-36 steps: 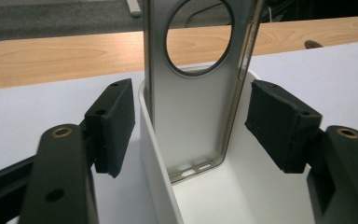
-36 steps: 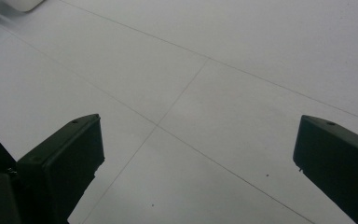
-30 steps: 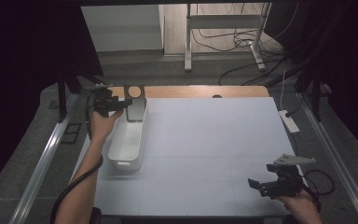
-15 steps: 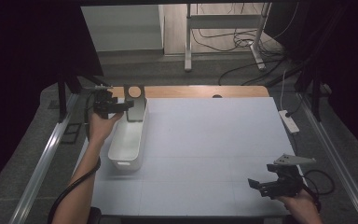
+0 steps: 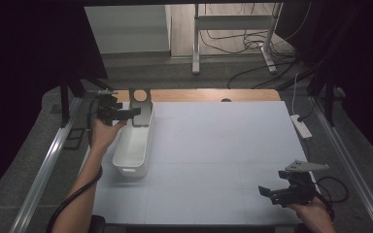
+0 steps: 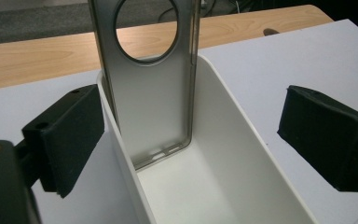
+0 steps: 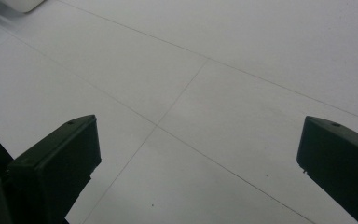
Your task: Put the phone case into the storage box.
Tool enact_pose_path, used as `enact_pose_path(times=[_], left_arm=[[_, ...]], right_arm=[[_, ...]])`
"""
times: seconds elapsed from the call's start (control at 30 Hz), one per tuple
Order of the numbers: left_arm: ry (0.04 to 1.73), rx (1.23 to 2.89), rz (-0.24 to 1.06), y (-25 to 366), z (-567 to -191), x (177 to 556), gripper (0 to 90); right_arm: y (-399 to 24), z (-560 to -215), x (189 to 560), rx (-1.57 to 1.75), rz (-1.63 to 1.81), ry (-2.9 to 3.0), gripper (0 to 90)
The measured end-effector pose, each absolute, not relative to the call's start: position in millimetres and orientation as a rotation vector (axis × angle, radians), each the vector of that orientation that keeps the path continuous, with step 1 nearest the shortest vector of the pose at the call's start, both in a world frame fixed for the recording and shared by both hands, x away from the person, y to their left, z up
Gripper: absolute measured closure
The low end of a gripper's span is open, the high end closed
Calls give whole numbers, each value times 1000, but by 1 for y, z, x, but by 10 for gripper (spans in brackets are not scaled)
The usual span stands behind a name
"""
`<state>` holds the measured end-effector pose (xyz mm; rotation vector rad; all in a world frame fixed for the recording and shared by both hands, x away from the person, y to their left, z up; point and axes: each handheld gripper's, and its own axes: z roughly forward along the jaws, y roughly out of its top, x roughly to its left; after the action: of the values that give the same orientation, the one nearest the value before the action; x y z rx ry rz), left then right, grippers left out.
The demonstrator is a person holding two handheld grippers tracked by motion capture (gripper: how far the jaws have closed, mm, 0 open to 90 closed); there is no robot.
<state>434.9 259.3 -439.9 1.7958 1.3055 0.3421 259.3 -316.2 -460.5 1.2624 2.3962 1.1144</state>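
Observation:
A grey phone case with a round hole stands upright at the far end of a long white bin at the table's left side. My left gripper hovers at that end, open. Its jaws have just been opening. In the left gripper view the case leans on the bin's end wall, and my left gripper has a wide gap on each side of the case, with no pad touching it. My right gripper stands open above the bare white table near the front right, with nothing inside the right gripper.
A wooden strip runs along the table's back edge. A white power strip lies at the right edge. Metal rails flank the table, and cables lie on the floor behind it.
The left gripper's jaws have spread apart from the phone case, which stays standing in the bin. The left hand shifted slightly. The right gripper has not moved.

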Motion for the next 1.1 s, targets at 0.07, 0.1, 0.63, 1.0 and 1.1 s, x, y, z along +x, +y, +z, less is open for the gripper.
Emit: enact_pose_path(times=[0.07,0.1,0.63,1.0,1.1], left_arm=[[1296,1801,334,259,-440,434,61],[1290,1808,332,259,-440,432,55],[1258,1875,345,250,-442,422,37],[1228,1877,346,247,-440,415,33],[1221,1881,352,245,-439,413,32]], right_arm=[[-316,-460,259,1263,1114,2396,0],[-316,-460,259,1263,1113,2397,0],[-316,-461,260,1272,1111,2402,0],[-316,-461,259,1264,1113,2403,0],[-316,-461,259,1263,1112,2405,0]])
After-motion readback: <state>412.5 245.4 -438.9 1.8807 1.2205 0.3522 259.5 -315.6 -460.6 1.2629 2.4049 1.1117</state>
